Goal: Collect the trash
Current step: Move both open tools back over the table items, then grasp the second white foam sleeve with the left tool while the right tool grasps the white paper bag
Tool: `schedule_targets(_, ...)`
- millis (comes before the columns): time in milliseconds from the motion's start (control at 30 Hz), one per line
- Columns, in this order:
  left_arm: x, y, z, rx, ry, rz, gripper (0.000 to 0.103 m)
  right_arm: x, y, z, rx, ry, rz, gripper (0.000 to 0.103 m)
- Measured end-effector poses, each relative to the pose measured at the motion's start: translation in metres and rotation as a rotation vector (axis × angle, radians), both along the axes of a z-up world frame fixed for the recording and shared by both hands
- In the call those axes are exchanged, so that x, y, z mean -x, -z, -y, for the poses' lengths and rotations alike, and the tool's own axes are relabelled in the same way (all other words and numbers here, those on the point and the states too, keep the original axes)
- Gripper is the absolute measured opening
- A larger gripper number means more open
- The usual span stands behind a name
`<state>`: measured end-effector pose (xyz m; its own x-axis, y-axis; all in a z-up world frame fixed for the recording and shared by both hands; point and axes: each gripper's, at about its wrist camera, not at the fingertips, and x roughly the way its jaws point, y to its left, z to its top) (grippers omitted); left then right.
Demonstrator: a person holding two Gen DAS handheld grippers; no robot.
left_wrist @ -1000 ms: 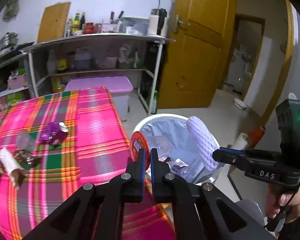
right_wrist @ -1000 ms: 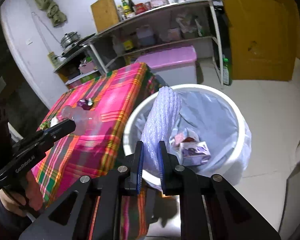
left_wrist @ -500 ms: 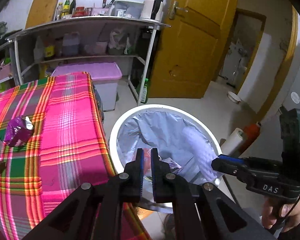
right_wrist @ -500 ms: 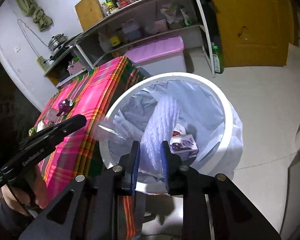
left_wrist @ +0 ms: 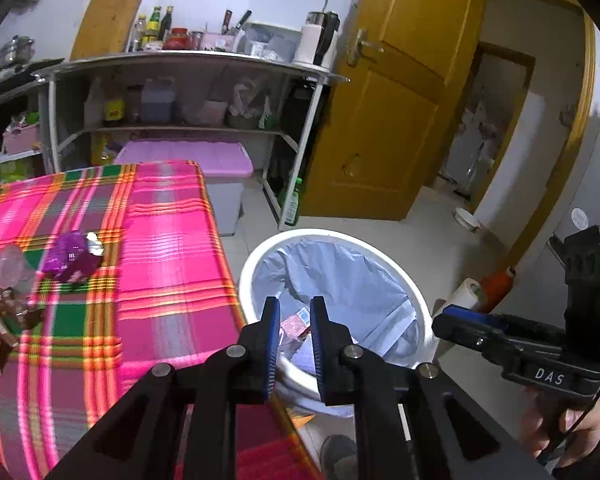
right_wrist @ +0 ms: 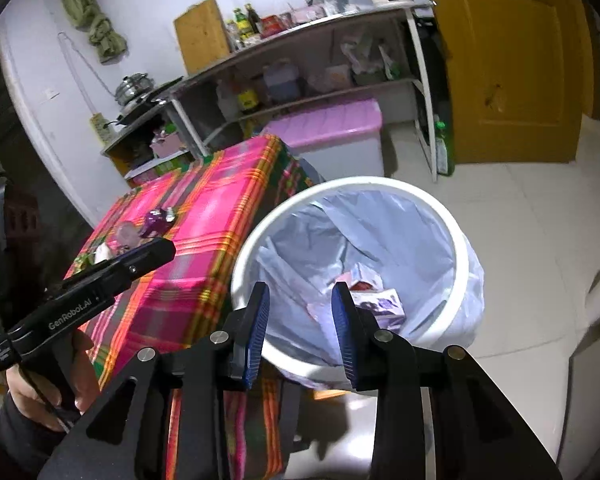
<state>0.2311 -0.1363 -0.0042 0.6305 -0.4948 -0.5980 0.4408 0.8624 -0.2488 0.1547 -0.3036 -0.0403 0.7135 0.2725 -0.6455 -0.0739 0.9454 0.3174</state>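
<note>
A white trash bin [left_wrist: 396,276] with a pale blue liner stands on the floor beside the table; it also shows in the right wrist view [right_wrist: 456,228], with wrappers and a small purple box [right_wrist: 380,304] at its bottom. My left gripper [left_wrist: 294,312] is open and empty above the bin's near rim. My right gripper [right_wrist: 302,300] is open and empty over the bin. On the pink plaid tablecloth [left_wrist: 168,248] lie a purple wrapper [left_wrist: 74,260], a clear plastic cup [left_wrist: 10,268] and more scraps at the left edge.
A metal shelf unit [left_wrist: 188,92] with bottles and jars stands behind the table. A purple-lidded storage box [left_wrist: 204,160] sits under it. A yellow door [left_wrist: 396,100] is at the right. A green bottle [left_wrist: 294,204] stands on the floor.
My left gripper opened and the red-lidded item it held is gone. My right gripper opened and the white foam net dropped into the bin. Both grippers have lifted slightly.
</note>
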Motion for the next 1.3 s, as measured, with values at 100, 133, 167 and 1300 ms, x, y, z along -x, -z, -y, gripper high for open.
schedule_targets(100, 0.012, -0.007, -0.013, 0.007, -0.013, 0.019, 0.015, 0.005, -0.007, -0.010, -0.001, -0.021, 0.017, 0.033)
schedule_targets(133, 0.016, -0.009, -0.019, 0.012, -0.014, 0.028, 0.015, 0.007, -0.009, -0.014, -0.001, -0.030, 0.023, 0.033)
schedule_targets(167, 0.021, -0.010, -0.024, 0.012, -0.020, 0.036, 0.015, 0.009, -0.010, -0.018, -0.002, -0.040, 0.029, 0.033)
schedule_targets(1300, 0.091, -0.011, -0.209, -0.055, -0.359, 0.083, 0.015, -0.005, -0.015, -0.174, 0.057, -0.449, 0.039, 0.056)
